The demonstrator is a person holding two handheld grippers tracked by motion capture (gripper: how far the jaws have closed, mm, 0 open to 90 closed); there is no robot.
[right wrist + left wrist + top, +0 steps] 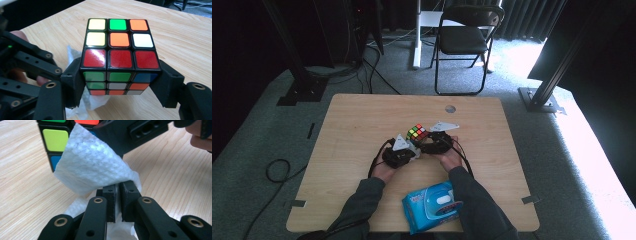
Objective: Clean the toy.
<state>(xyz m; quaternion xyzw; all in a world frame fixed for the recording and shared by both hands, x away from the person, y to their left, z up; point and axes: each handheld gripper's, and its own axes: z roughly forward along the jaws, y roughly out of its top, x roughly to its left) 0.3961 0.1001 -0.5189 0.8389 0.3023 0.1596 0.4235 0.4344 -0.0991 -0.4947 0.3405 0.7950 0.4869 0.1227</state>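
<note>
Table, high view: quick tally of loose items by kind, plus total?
Puzzle cube: 1
White wipe: 1
Blue wipes pack: 1
Total: 3
The cube sits between the right gripper jaws; the left gripper pinches the wipe.

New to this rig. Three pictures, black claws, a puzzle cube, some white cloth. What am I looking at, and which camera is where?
No robot here: a person at a wooden table holds a hand-operated two-jaw gripper in each hand. The high view looks down from above the person's side. The other two cameras ride on the grippers and look along their black jaws.

The right gripper is clamped on the sides of a colour puzzle cube. The left gripper is shut on a white wipe, held up against the cube.

A blue pack of wipes lies at the table's near edge, between the forearms.
</note>
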